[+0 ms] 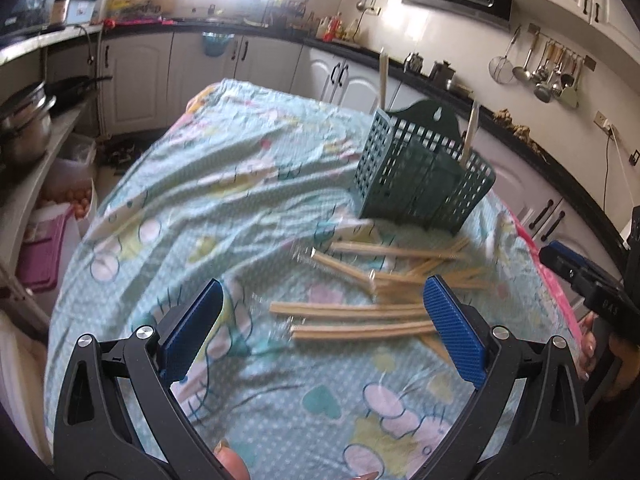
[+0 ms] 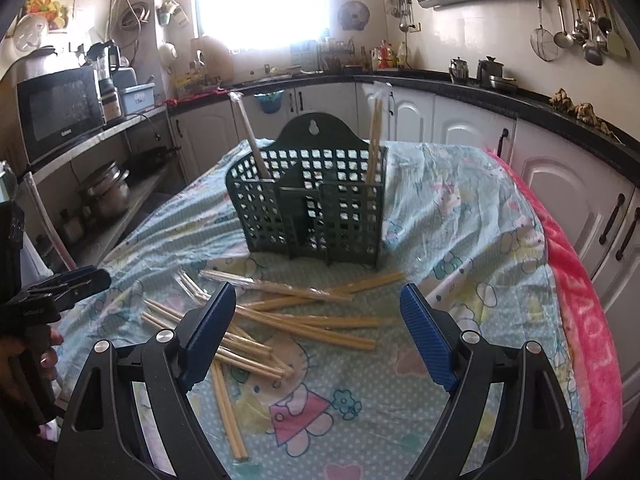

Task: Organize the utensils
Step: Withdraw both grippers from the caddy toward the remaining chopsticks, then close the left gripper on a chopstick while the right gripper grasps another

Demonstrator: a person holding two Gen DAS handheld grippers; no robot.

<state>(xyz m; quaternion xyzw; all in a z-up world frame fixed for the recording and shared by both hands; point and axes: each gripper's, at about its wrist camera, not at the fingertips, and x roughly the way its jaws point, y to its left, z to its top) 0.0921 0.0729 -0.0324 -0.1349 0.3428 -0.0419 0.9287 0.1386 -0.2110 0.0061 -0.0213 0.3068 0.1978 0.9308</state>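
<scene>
A dark green perforated utensil holder point(image 2: 316, 204) stands on the patterned cloth, with wrapped chopsticks upright in its left point(image 2: 250, 136) and right point(image 2: 374, 136) compartments. It also shows in the left wrist view point(image 1: 424, 176). Several wrapped chopstick pairs point(image 2: 296, 312) lie scattered on the cloth in front of it, also seen in the left wrist view point(image 1: 360, 316). My left gripper point(image 1: 324, 300) is open and empty above the pile's left side. My right gripper point(image 2: 318, 304) is open and empty above the pile. Each gripper shows at the edge of the other's view.
The table is covered by a light blue cartoon cloth point(image 2: 440, 216) over a pink blanket point(image 2: 580, 312) at the right edge. Kitchen cabinets and counters point(image 2: 460, 120) surround the table. Pots point(image 2: 106, 194) sit on a shelf at left.
</scene>
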